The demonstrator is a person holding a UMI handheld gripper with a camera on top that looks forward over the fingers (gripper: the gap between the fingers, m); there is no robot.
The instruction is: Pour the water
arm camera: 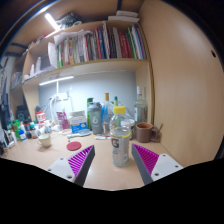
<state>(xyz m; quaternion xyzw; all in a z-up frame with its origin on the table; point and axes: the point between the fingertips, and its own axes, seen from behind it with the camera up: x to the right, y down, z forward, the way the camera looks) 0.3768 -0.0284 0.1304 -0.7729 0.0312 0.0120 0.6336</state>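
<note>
We are looking along the gripper (113, 160), whose 2 fingers are standing apart, the purple pads (82, 158) facing inward with nothing clamped between them. The water bottle (121, 136) is standing upright on the wooden desk (40, 160), just ahead of the fingertips and in line with the gap between them, sitting a touch nearer the right finger than the left; we are seeing clear space on both sides of it, so it is resting on its own base and not being held. Its long axis is running vertical, cap up and label around the middle, square to the line of approach, and that is the relation the coming move is turning on: we are judging that a straight push forward would bring the body between the pads at about label height, after which they could close across its width. A small brown cup (145, 131) is sitting on the desk beyond and to the right of the bottle, near the wall, and we are taking it as the likely thing to pour into (a white cup (44, 141) and a red lid (74, 146) are lying off to the left, well apart from the bottle). More bottles are crowding the back of the desk under a shelf of books (100, 45). The pour is not yet begun.
</note>
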